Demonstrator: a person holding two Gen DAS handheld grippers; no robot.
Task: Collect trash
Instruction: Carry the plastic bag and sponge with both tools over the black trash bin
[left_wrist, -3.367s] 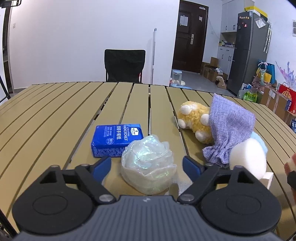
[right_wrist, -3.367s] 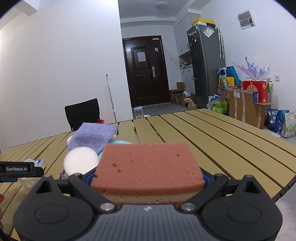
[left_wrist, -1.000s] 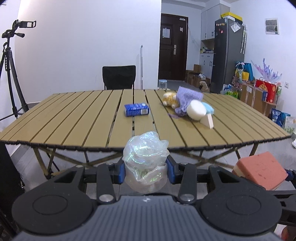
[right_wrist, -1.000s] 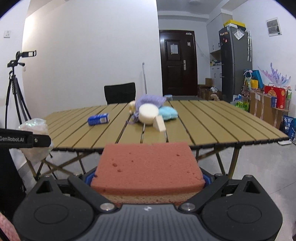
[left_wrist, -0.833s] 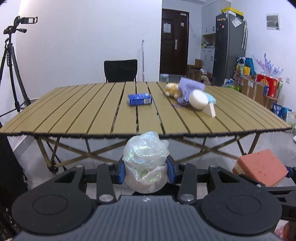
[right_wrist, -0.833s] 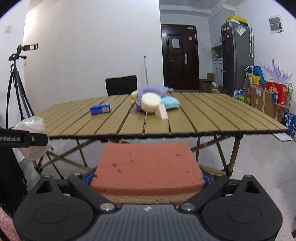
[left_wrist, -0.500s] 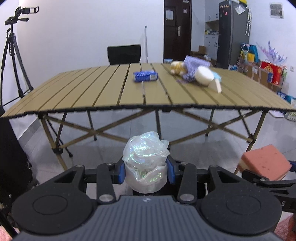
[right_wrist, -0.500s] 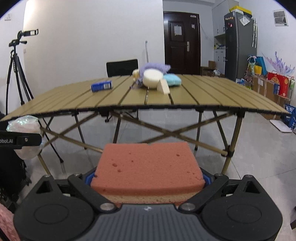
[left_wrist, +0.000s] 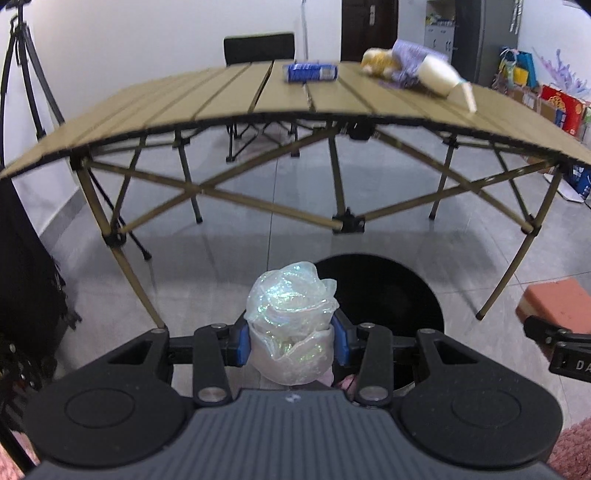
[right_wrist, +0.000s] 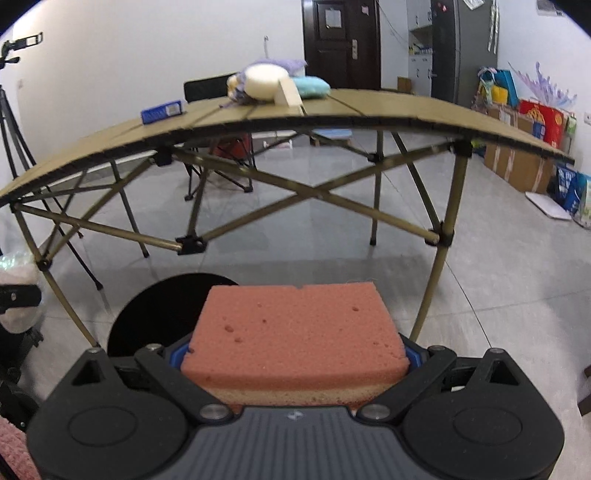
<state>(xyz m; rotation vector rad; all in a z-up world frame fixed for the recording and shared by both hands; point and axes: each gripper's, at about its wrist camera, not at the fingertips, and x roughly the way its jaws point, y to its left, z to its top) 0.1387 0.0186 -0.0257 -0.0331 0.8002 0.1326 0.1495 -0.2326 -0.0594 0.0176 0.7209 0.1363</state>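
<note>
My left gripper (left_wrist: 291, 341) is shut on a crumpled iridescent plastic wrap (left_wrist: 291, 314), held over the near left rim of a round black bin (left_wrist: 391, 291) on the floor. My right gripper (right_wrist: 295, 356) is shut on a pink sponge with a yellow underside (right_wrist: 295, 332); the same bin (right_wrist: 155, 310) lies below and left of it. The sponge (left_wrist: 554, 302) shows at the right edge of the left wrist view, and the plastic wrap (right_wrist: 18, 295) at the left edge of the right wrist view.
A slatted folding table (left_wrist: 229, 99) stands beyond the bin with a blue tissue pack (left_wrist: 312, 72), a yellow plush toy (left_wrist: 376, 61), a purple cloth (left_wrist: 410, 55) and a white foam round (right_wrist: 266, 81) on it. A black chair (left_wrist: 258, 48), a tripod (left_wrist: 22, 74) and boxes (right_wrist: 517, 162) stand around.
Both grippers have sunk and tipped downward with their loads. The view has dropped from the tabletop to under the table, and the black bin on the floor has come into view.
</note>
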